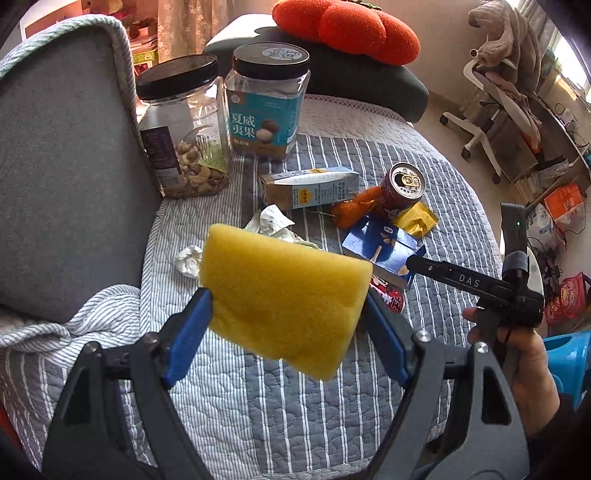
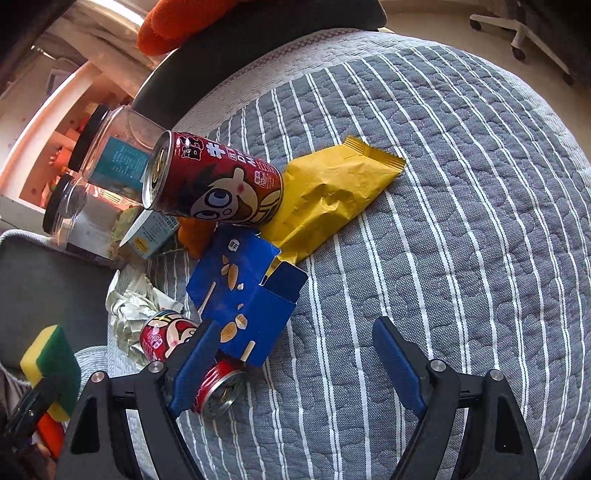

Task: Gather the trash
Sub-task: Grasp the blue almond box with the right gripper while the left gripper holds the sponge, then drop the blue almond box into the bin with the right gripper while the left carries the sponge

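I'm reading "夏威夷果" in white on the teal label of the black-lidded jar standing at the back of the quilt. I'm seeing "DAS" in pale letters along the black finger of the right gripper in the left wrist view. The red can lying on its side is showing large white Chinese characters above a cartoon face, but I'm not making them out reliably. Print on the milk carton and the second jar's dark label is coming through too small to read.

Sponge was yellow, green-backed. Quilt grey-blue, white-striped. Upright can red, cartoon face. Wrapper mustard yellow. Box deep blue. Cushion orange-red.
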### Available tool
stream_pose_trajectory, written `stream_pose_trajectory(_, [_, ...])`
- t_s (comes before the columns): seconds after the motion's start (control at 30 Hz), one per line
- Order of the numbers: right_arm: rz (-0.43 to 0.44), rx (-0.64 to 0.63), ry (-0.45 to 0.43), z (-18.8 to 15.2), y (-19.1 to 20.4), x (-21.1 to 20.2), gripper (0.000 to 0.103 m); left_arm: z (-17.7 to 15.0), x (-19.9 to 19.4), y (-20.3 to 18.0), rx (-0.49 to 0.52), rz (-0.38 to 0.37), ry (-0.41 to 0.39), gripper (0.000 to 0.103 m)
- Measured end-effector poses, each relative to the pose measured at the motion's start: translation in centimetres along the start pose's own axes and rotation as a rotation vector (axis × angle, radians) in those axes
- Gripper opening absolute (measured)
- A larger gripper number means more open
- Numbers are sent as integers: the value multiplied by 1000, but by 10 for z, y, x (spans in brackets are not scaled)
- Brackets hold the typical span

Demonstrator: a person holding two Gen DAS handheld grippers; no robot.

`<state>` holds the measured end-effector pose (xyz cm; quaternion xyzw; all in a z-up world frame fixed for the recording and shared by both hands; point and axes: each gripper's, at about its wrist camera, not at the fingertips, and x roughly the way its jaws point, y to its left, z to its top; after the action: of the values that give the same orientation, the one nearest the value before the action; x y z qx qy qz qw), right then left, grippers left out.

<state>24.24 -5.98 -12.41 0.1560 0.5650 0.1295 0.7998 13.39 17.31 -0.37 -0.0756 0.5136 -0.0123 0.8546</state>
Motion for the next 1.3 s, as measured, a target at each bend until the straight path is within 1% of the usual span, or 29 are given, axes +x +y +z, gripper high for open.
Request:
stream_pose_trajectory(0.07, [-38,-80,-36,5,12,-1,86,2,0,1,7,2,-1,82])
stream_pose_trajectory(0.17, [-79,-253,-68,12,37,-4,86,4,-1,5,2,0,-1,82])
stream_pose_trajectory(0.27, [-84,-428,-43,10,63,1,86,4,-2,11,-14,-3,2,82])
stream_pose_trajectory(0.33, [-101,-512,-18,7,75,8,86,3,-2,14,-22,-4,5,82])
stream_pose_trajectory(0.43, [-135,-588,29,1,82,21,84,2,-3,14,-20,-5,9,82])
stream_pose_trajectory(0.53, [-171,-637,79,-7,82,36,77,2,-2,12,-10,-5,11,82])
stream_pose_trajectory(0.6, [-174,-662,85,-14,80,40,74,2,-1,10,-2,-5,12,82])
stream_pose_trajectory(0.7, [-159,-656,77,-21,77,31,70,2,1,7,11,-1,15,82])
stream_pose_trajectory(0.8, [-178,-640,72,-24,74,14,70,1,3,0,30,-2,18,82])
stream_pose_trajectory(0.9, [-202,-615,69,-28,66,-8,69,0,4,-11,60,-3,20,82])
stream_pose_trajectory(1.0, [-190,-563,49,-31,55,-37,69,-2,7,-24,93,-4,25,82])
stream_pose_trajectory(1.1, [-196,-487,19,-37,35,-69,69,-5,10,-38,121,-16,35,82])
stream_pose_trajectory(1.23, [-209,-381,1,-33,-14,-107,69,-8,14,-61,161,-32,44,82])
stream_pose_trajectory(1.3, [-226,-345,-14,-35,-31,-123,69,-9,16,-75,184,-39,45,82])
